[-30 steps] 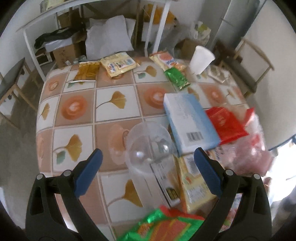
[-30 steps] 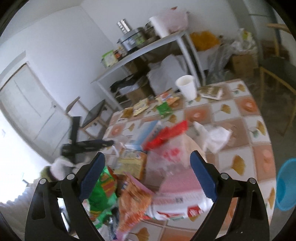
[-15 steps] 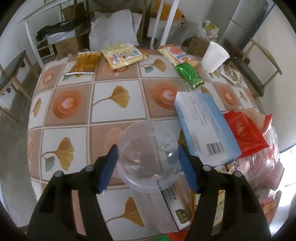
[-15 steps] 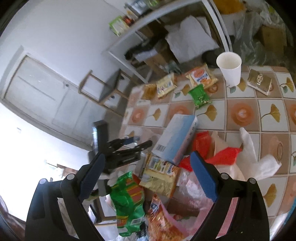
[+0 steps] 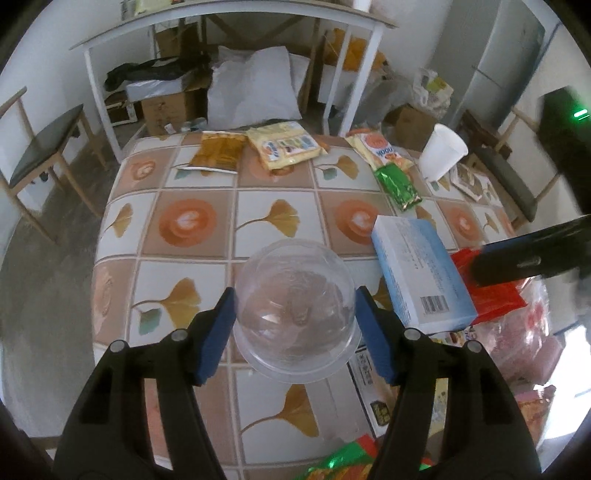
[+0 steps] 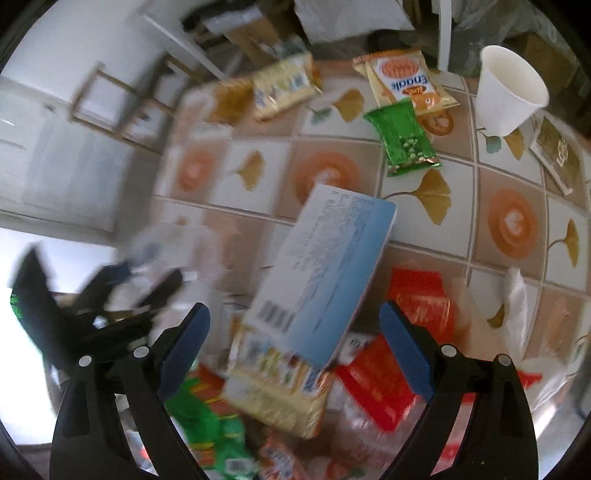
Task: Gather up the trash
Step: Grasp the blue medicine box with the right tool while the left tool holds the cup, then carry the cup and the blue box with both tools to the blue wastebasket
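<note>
My left gripper (image 5: 295,317) is shut on a clear plastic dome lid (image 5: 297,308) and holds it above the tiled table (image 5: 192,221). My right gripper (image 6: 293,350) is open and empty above a pile of trash: a light blue box (image 6: 325,269), a yellow packet (image 6: 277,384), red wrappers (image 6: 421,306) and a green packet (image 6: 207,424). The blue box also shows in the left wrist view (image 5: 417,273), with the right gripper's black arm (image 5: 532,254) beside it. The left gripper appears blurred at the left of the right wrist view (image 6: 122,284).
At the table's far side lie a white paper cup (image 5: 441,151), a green snack bag (image 5: 397,186), an orange noodle packet (image 5: 376,147), a yellow packet (image 5: 284,146) and a brown packet (image 5: 218,153). Chairs (image 5: 40,147) and a white shelf frame (image 5: 229,22) stand behind the table.
My left gripper closed on the clear dome lid and lifted it off the table. My right gripper swung down toward the trash pile and the blue box, staying open.
</note>
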`<state>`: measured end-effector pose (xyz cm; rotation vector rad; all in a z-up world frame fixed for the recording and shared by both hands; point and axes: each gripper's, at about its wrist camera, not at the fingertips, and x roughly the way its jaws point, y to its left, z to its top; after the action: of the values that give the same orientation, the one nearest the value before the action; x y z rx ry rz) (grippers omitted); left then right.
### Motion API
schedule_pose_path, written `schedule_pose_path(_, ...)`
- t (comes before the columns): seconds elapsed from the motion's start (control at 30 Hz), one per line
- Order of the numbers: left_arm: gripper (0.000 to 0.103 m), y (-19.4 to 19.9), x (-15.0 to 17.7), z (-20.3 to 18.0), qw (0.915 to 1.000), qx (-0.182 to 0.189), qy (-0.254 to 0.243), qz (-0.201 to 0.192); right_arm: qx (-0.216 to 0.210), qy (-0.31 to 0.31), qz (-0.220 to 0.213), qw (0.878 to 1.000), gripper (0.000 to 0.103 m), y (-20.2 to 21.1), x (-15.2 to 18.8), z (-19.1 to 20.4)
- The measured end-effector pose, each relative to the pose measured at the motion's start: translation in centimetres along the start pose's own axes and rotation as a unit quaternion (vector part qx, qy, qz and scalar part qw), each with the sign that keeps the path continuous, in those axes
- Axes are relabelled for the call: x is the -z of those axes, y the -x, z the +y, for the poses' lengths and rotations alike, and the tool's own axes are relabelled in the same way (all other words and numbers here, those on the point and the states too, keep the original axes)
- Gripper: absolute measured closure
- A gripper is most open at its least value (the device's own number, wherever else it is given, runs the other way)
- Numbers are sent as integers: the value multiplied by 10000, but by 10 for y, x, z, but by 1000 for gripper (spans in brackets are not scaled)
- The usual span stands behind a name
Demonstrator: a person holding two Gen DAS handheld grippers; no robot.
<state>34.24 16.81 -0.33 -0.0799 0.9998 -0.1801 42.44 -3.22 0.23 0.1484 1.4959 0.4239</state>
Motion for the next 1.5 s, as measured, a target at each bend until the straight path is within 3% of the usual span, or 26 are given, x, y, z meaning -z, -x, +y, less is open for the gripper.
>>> schedule_pose_path(0.13,41,15,4,8,9998,20,71,-173,633,-87,269,9976,13,-26,-14,7)
schedule_pose_path(0.57,41,40,15,26,9980,165,246,-564,1386,-201,659,9879,13,-71,-35,14)
schedule_pose_path(0.63,41,44,16,28,9975,179,276,-629,1413,-212,643,9877,22,-72,-36,12)
schedule_pose_path(0.87,41,71,18,29,9933,278,440,-1029,1084,-327,139,9935,24,-40,-36,11)
schedule_pose_path(1.2,41,130,30,16,9814,489,686,-1725,197,-159,-1132,9932,25,74,-14,26)
schedule_pose_path(1.5,41,188,52,-19,9741,613,522,-2111,-341,20,-1849,9822,25,168,80,27)
